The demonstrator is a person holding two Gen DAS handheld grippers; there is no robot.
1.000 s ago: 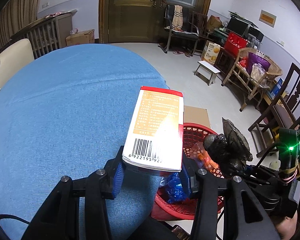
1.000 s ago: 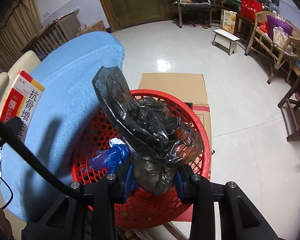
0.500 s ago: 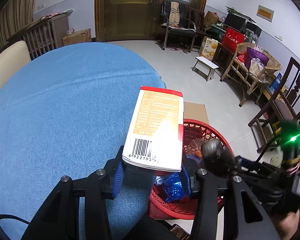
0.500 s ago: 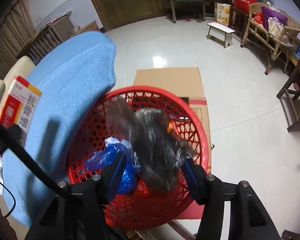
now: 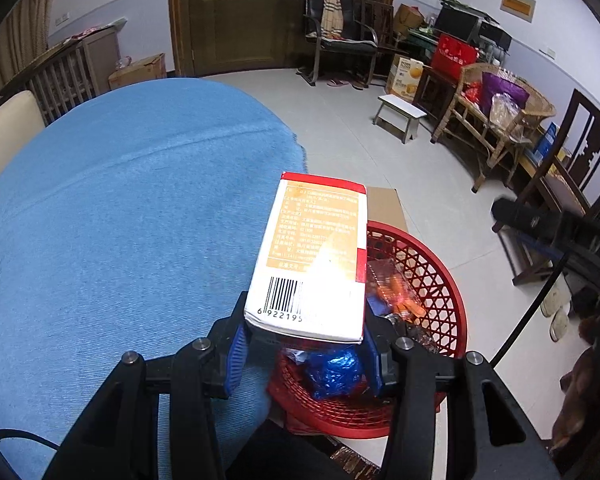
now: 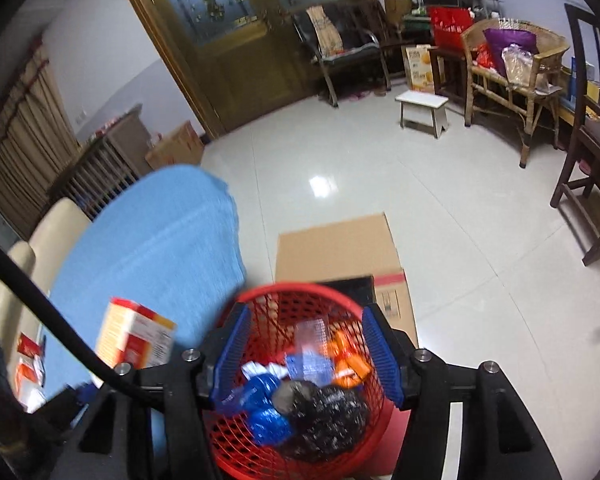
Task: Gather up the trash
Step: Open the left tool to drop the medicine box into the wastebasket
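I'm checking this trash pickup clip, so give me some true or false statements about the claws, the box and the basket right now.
1. The left claw grips the white and orange box. True.
2. The right claw holds the black bag. False: its jaws have just opened and it is empty; the bag lies in the red basket.
3. The basket stands on the blue tablecloth. False: it stands on the floor beside the table.
4. Flattened cardboard lies behind the basket. True.
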